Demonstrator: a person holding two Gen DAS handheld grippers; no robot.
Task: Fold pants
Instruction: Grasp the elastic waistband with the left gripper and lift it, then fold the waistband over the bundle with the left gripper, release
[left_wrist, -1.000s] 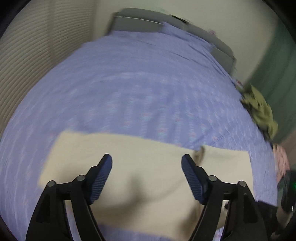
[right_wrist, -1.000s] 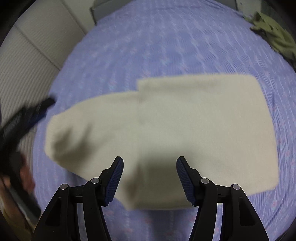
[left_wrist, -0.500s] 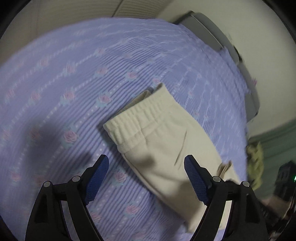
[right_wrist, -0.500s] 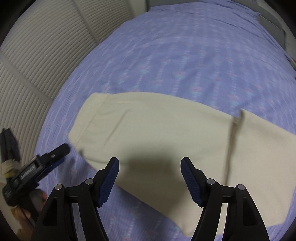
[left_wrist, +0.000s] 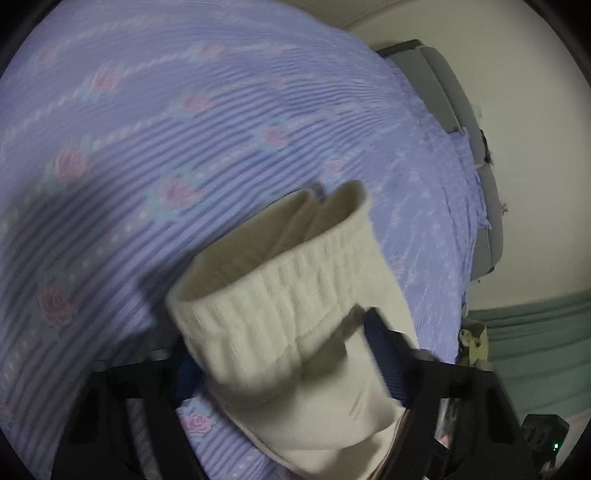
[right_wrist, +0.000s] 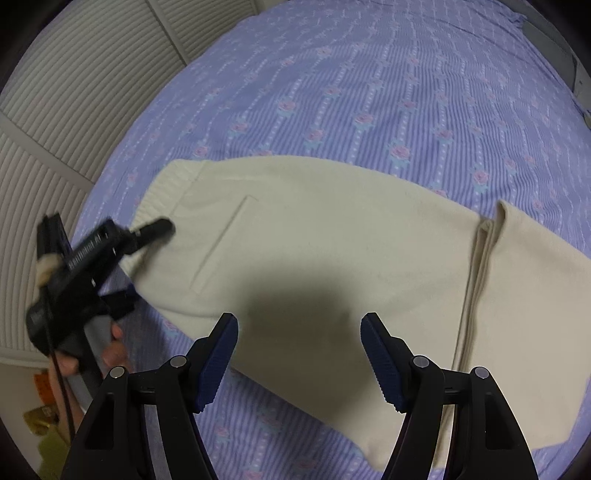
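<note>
Left wrist view: pants' waistband (left_wrist: 280, 295) sits between left gripper's (left_wrist: 280, 373) closing jaws.

text: none legible | labels: none | numbers: none | signs: none
</note>
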